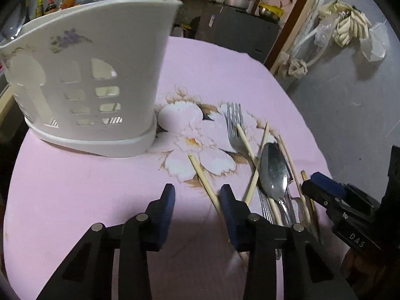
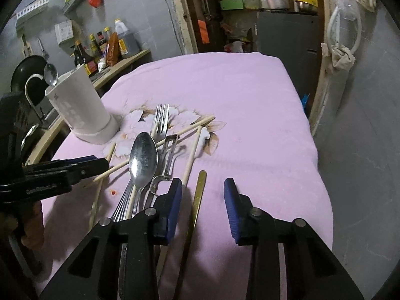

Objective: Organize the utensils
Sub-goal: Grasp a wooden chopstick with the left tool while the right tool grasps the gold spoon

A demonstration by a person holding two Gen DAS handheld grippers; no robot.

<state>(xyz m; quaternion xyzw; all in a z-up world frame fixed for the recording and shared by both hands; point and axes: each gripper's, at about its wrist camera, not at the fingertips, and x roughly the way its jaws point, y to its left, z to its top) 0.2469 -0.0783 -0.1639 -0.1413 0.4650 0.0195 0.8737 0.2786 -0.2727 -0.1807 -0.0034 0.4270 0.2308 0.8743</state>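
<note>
A pile of utensils lies on the pink cloth: a steel spoon [image 1: 272, 172] [image 2: 143, 158], a fork [image 1: 235, 125] [image 2: 160, 121], a peeler [image 2: 166, 157], several wooden chopsticks [image 1: 203, 181] [image 2: 192, 157] and a gold-coloured handle [image 2: 198, 195]. A white utensil holder [image 1: 85, 80] [image 2: 80, 105] stands at the left with one spoon [image 2: 51, 75] in it. My left gripper [image 1: 197, 208] is open and empty, just left of the pile. My right gripper [image 2: 202, 207] is open, its fingers either side of the gold handle.
The table [image 2: 250, 125] drops off at its right and far edges. A counter with sauce bottles [image 2: 100, 47] stands behind the holder. A grey wall with a hanging hose [image 2: 345, 32] is on the right.
</note>
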